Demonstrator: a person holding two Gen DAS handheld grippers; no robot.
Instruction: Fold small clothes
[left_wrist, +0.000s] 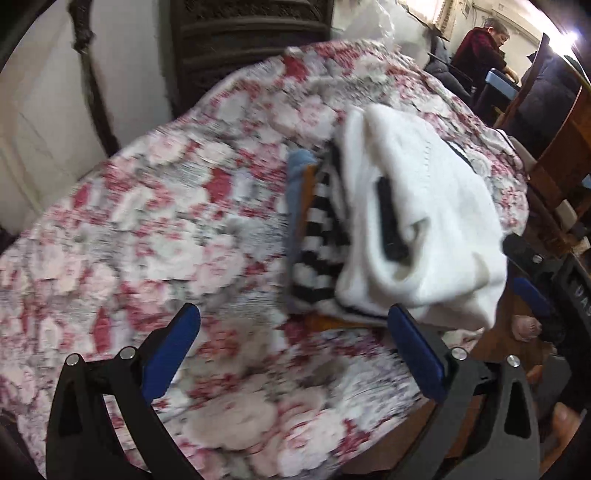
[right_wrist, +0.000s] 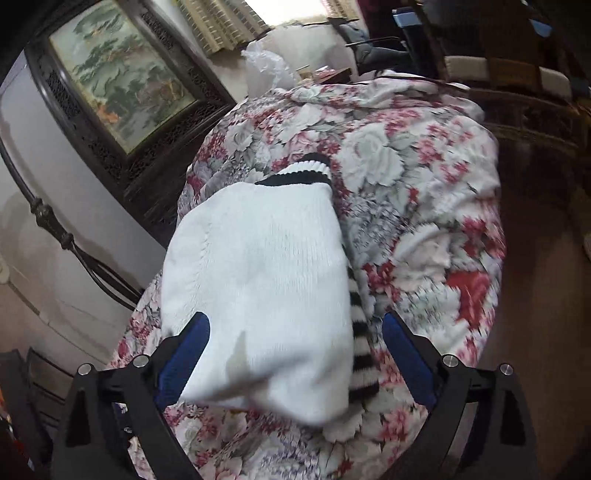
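Folded white sweater (right_wrist: 258, 295) topping a small stack of clothes on a floral quilt (right_wrist: 424, 192).

Striped garment (left_wrist: 321, 236) lies beneath it. Right gripper (right_wrist: 295, 354) and left gripper (left_wrist: 291, 332) both gape wide, empty, likely just clear of the pile.

Both the left gripper (left_wrist: 293, 325) and right gripper (right_wrist: 295, 332) have black angular frames, silver screws, and ribbed blue fingers (left_wrist: 171, 352).
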